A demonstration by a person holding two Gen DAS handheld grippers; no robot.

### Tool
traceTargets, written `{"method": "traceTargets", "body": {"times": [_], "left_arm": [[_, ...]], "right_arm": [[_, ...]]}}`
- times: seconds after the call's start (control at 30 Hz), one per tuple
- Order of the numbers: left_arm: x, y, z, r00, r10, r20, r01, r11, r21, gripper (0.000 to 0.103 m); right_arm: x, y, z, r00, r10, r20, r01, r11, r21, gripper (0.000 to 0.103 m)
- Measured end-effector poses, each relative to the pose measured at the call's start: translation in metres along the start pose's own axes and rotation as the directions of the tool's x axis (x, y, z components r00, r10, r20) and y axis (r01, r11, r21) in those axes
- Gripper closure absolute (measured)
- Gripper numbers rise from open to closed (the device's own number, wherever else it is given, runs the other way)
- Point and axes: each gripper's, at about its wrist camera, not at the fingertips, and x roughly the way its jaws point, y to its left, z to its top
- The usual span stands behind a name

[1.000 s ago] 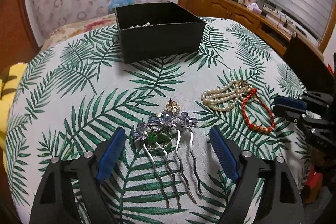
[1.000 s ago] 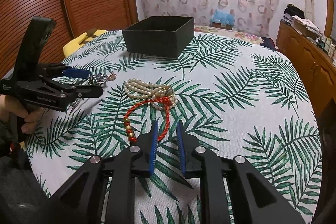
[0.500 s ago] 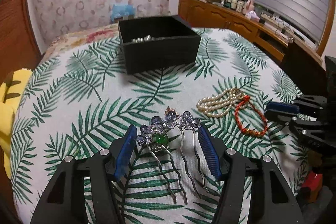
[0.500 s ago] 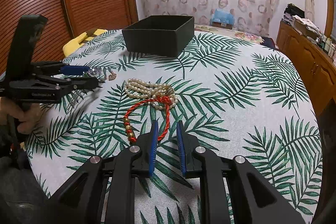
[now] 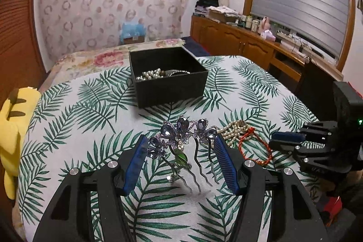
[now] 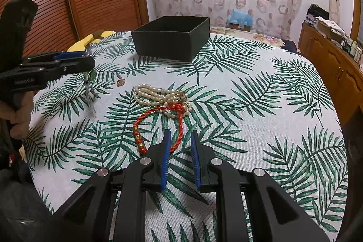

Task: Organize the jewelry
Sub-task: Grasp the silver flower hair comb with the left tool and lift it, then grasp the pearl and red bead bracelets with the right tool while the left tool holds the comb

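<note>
My left gripper (image 5: pixel 180 146) is shut on a silver hair comb (image 5: pixel 181 135) with blue-violet stones and holds it above the table, prongs hanging down. In the right wrist view the comb's prongs (image 6: pixel 88 92) hang below the left gripper (image 6: pixel 88 60). A black open box (image 5: pixel 169 81) at the back holds pearls. A pearl bracelet (image 6: pixel 158 94) and a red cord bracelet (image 6: pixel 158 126) lie in the table's middle. A small gold flower piece (image 6: pixel 120 82) lies on the cloth. My right gripper (image 6: pixel 180 140) is slightly open and empty, its tips at the red bracelet's near edge.
The round table carries a palm-leaf cloth (image 6: pixel 261 106). A yellow plush toy (image 5: pixel 13 128) sits at the left edge. A wooden sideboard (image 5: pixel 249 44) with clutter runs along the right wall. A bed lies behind the table.
My left gripper has closed on the hair comb and lifted it off the cloth; a gold flower piece stayed on the table. The right gripper has not moved.
</note>
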Motion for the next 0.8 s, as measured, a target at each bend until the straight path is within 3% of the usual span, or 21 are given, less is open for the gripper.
{"method": "traceTargets", "body": {"times": [0.3,0.8], "left_arm": [[-0.009,-0.001,0.007,0.999,0.026,0.045,-0.027,0.999,0.026,0.045],[-0.022,0.023,0.027,0.994,0.038,0.099,-0.035,0.999,-0.034,0.045]], "right_arm": [[0.000,-0.001,-0.001,1.000,-0.002,-0.001,0.002,1.000,-0.001,0.083],[-0.004,0.004,0.021,1.000,0.015,0.026,-0.014,0.999,-0.039,0.083]]}}
